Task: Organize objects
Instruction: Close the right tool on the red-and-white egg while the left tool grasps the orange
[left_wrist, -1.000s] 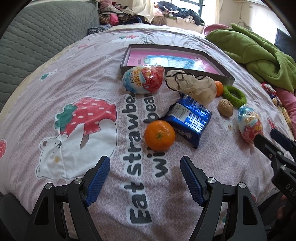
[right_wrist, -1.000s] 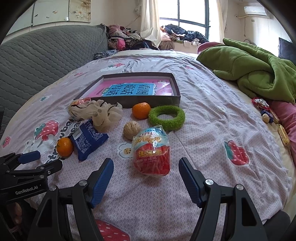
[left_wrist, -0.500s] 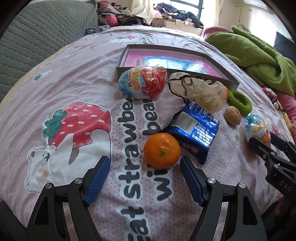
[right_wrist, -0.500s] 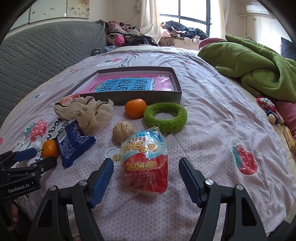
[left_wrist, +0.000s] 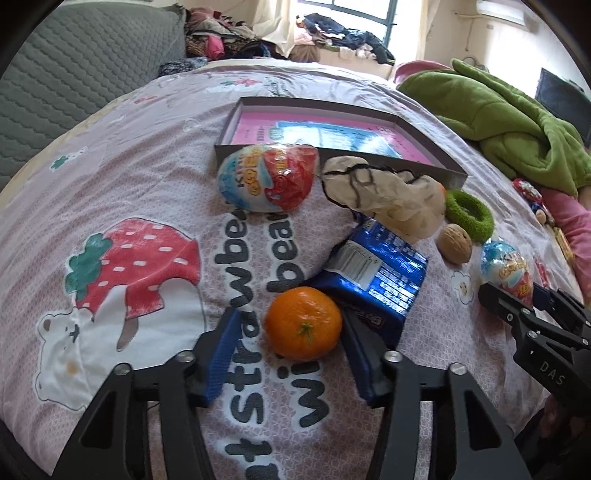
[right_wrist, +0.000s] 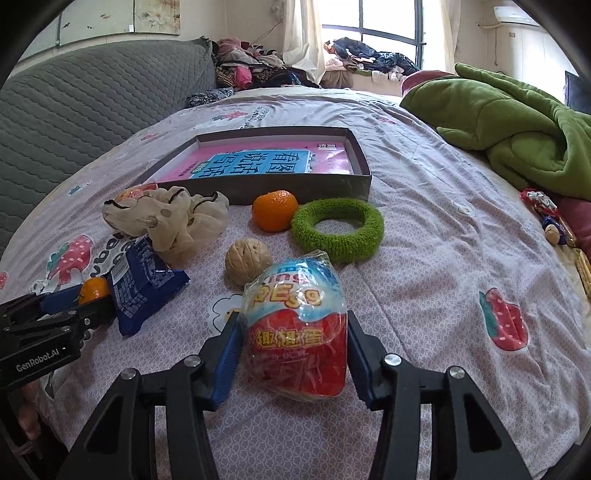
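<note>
While both jaw pairs closing: left gripper (left_wrist: 286, 341) straddles small round orange mandarin (left_wrist: 303, 324) on pink printed bedsheet (left_wrist: 122, 177), right pad touching, left w/ gap. Right gripper (right_wrist: 291, 349) pinches plastic-wrapped red/blue toy egg (right_wrist: 297, 328), pads on both sides. Grey shallow box (right_wrist: 295, 186) farther back.

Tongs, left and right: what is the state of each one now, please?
Left tongs: closing around the near orange, one side not touching yet.
Right tongs: closing on the wrapped toy egg, pads at its sides.
</note>
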